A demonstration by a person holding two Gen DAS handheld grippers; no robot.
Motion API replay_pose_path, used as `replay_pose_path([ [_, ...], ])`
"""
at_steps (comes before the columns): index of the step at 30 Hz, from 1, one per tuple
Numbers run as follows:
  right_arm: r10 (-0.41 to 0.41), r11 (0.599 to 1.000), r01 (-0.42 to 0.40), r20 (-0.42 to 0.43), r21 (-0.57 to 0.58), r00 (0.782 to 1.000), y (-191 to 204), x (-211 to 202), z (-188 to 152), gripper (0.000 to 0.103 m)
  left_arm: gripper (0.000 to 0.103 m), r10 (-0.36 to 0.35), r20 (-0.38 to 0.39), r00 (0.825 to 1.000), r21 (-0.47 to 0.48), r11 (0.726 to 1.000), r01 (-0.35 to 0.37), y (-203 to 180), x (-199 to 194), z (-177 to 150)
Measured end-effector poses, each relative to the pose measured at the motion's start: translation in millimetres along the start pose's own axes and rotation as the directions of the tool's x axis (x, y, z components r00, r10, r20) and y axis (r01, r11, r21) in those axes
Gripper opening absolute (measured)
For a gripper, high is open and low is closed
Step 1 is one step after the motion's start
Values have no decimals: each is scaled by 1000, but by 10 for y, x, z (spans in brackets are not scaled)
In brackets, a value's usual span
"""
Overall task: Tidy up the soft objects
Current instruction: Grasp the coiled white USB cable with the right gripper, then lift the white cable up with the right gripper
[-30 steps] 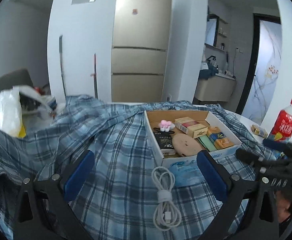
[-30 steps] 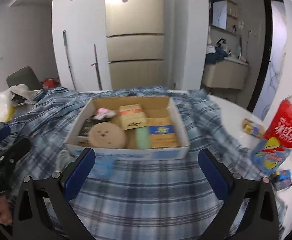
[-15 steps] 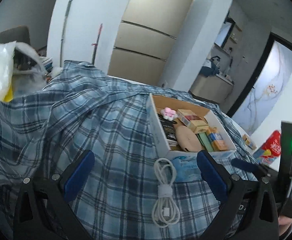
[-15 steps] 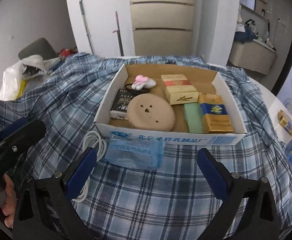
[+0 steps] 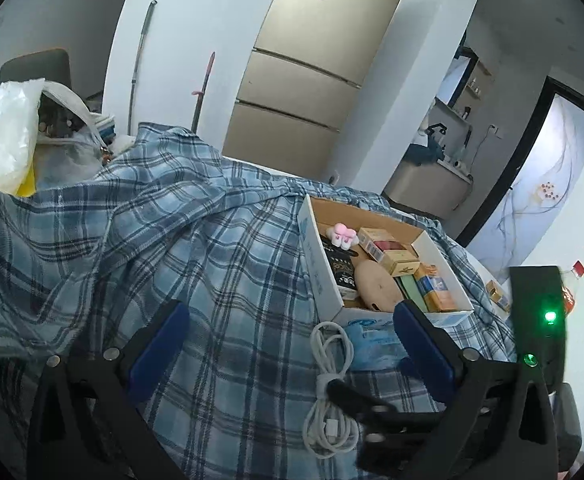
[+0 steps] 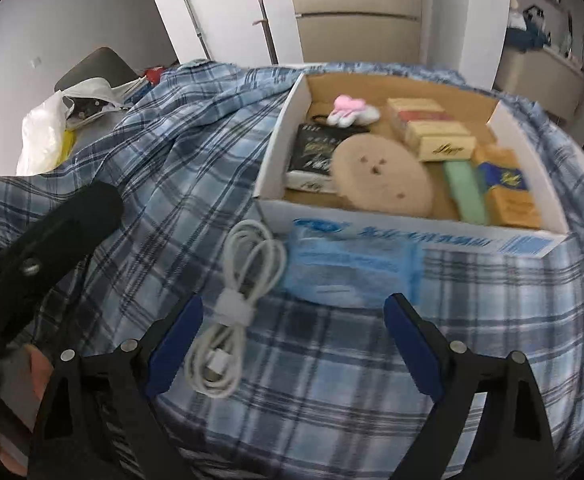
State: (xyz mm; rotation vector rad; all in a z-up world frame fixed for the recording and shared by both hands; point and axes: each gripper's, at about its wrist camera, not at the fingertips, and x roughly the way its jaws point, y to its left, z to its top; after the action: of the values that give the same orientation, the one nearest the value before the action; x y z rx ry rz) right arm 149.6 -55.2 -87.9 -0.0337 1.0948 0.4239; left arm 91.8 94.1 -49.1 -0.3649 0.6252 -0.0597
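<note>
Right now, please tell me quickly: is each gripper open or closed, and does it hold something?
Left gripper: open, holding nothing, above the plaid cloth.
Right gripper: open, holding nothing, near the white cable and blue pack.

Layout around the cardboard box [image 6: 412, 236] on the plaid cloth [image 6: 196, 152]

The box sat on the cloth, which spread out on every side of it; just before its front wall lay a tissue pack [image 6: 352, 268], touching that wall; left of the pack, near the box's front left corner, lay a coiled cable [image 6: 236, 312]; inside the box, a plush toy [image 6: 350, 110] lay at the back left, a round pad [image 6: 384, 176] before it, overlapping a flat packet [image 6: 316, 152] against the left wall; small cartons [image 6: 432, 128] lay at the back centre and others along the right wall; a plastic bag [image 6: 44, 136] lay well to the box's left, beyond the cloth; a bottle [image 5: 570, 292] stood to the box's right; a fridge [image 5: 312, 80] stood behind the box.
</note>
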Motion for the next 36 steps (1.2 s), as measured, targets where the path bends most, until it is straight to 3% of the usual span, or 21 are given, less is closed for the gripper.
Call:
replay_pose_path([
  [4,37,999,-36,-32,29,999,55,115,8,76,103,10,-7,1000,-19,1000,-10,33,10,5],
  [9,46,998,-45,-12,54,999,75,157,14,73,103,19,-21,1000,-51,999,-20,84,56,-19],
  [11,40,997,-40,-6,61,999,62,160,14,62,103,28,-20,999,-45,999,-29,69,61,-24],
  [13,51,997,-50,-7,66,999,50,159,6,42,103,35,-16,999,-40,999,-36,60,51,-29],
  [17,92,994,-91,-7,68,996,75,152,-12,30,103,35,-27,999,-43,998,-36,72,73,-38],
  [18,88,995,-88,-2,51,996,98,128,-26,23,103,35,-29,999,-44,998,-36,77,73,-35],
  [25,85,996,-84,-13,40,996,-23,-138,-137,21,103,34,-31,999,-16,999,-35,29,80,-42],
  [31,-112,993,110,-38,-44,993,-310,-352,-229,21,103,38,-33,999,14,999,-38,-21,83,-52],
  [34,-160,987,159,-60,-27,985,-538,-344,-257,21,103,42,-34,999,29,999,-41,-44,90,-60],
  [36,-147,989,148,-73,5,986,-665,-319,-271,21,103,44,-35,998,42,998,-43,-67,96,-67],
])
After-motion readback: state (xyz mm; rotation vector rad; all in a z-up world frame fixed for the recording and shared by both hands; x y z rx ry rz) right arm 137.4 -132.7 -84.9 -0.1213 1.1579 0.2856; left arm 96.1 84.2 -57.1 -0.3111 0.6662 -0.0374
